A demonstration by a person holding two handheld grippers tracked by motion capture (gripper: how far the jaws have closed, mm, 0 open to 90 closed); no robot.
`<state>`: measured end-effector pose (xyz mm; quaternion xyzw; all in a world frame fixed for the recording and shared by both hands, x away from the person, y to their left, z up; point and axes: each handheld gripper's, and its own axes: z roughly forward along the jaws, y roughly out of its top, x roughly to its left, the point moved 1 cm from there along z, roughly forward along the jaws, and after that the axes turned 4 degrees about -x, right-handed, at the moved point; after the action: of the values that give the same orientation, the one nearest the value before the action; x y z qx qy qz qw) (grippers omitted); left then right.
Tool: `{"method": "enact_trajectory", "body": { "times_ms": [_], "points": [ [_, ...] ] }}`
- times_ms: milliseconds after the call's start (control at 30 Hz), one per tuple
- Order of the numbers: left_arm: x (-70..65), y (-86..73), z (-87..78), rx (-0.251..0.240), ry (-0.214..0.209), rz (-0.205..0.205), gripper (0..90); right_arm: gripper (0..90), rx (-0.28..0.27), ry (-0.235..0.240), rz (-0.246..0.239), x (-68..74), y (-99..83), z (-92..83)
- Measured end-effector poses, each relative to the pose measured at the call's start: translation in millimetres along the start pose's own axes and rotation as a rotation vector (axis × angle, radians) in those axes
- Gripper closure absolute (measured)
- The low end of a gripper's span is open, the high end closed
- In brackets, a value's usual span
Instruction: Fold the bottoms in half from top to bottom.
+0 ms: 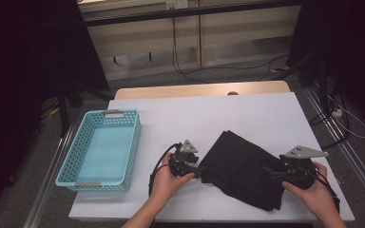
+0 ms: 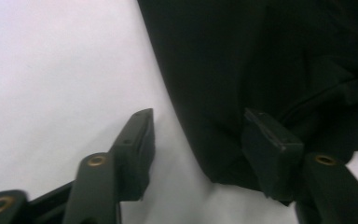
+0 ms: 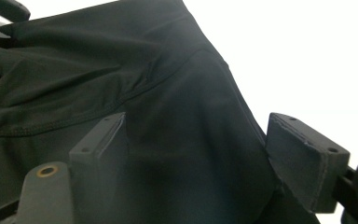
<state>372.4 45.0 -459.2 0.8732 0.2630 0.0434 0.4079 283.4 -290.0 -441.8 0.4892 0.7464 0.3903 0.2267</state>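
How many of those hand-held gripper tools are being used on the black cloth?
2. The left gripper is at the near left corner of the black cloth, its jaws apart around the edge. The right gripper is at the cloth's right side, jaws apart over the fabric.

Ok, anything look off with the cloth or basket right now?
Nothing stands out. The black cloth lies folded but skewed to the table edges, and the basket sits upright beside it. No spills or damage visible.

One black garment on one white table. One turquoise basket. Two grippers, left and right.
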Motion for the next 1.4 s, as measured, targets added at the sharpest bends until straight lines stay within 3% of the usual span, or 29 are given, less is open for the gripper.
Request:
{"method": "enact_trajectory", "body": {
  "times_ms": [167, 433, 533, 633, 933, 1067, 1400],
  "points": [
    [-2.5, 0.1, -1.1, 0.013, -0.02, -0.032, 57.2, 21.6, -0.001, -0.003, -0.001, -1.0, -0.1, -0.7],
    [-3.4, 0.2, -0.3, 0.027, -0.09, -0.083, 78.7, 21.4, -0.005, -0.002, 0.0, 0.4, 0.4, -0.3],
    [-3.2, 0.8, -0.4, 0.033, -0.095, -0.094, 81.0, 21.1, -0.005, 0.001, -0.006, 1.6, 0.7, 0.4],
    [-0.1, 2.2, 0.0, 0.039, -0.107, -0.133, 82.5, 20.8, -0.015, 0.006, -0.006, 2.4, 1.5, 0.0],
    [20.5, 6.9, -7.0, 0.05, -0.116, -0.204, 83.7, 20.4, -0.02, 0.007, -0.001, 2.6, 0.6, -0.3],
    [31.9, 8.5, -12.8, 0.05, -0.107, -0.214, 83.7, 20.3, -0.025, 0.011, -0.002, 2.8, 1.2, -0.9],
    [76.1, 7.1, -34.4, 0.05, -0.024, -0.227, 83.4, 20.2, -0.028, 0.01, 0.0, 4.0, 1.7, 0.1]
  ]
}}
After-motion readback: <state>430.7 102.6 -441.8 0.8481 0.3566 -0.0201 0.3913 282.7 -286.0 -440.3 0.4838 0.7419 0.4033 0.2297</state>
